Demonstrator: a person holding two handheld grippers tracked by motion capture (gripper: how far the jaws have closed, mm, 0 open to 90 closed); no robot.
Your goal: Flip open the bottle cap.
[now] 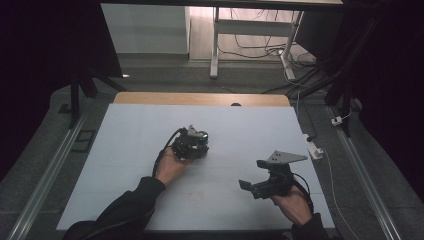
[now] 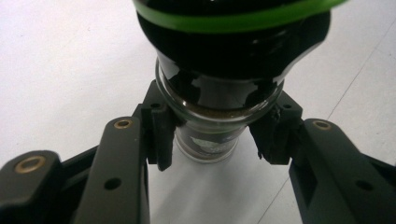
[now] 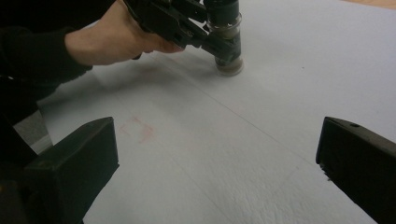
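A small glass jar point(image 2: 217, 105) with a black cap and a green band around the cap stands upright on the white table sheet point(image 1: 125, 165). My left gripper point(image 2: 217, 137) is shut on its glass body, one pad point(image 2: 161, 135) pressing each side. In the high view the jar point(image 1: 201, 137) and the left gripper point(image 1: 197, 145) sit near the table's middle. My right gripper point(image 1: 253, 175) hovers open at the front right, with nothing between its jaws. The right gripper view looks past those wide jaws point(image 3: 215, 154) across bare sheet to the held jar point(image 3: 228, 44).
A faint red mark point(image 3: 137, 130) shows on the sheet in front of the right gripper. The wooden table edge point(image 1: 200, 98) runs along the far side. Beyond it stand a white desk frame point(image 1: 216, 45) and cables on the floor point(image 1: 300, 75).
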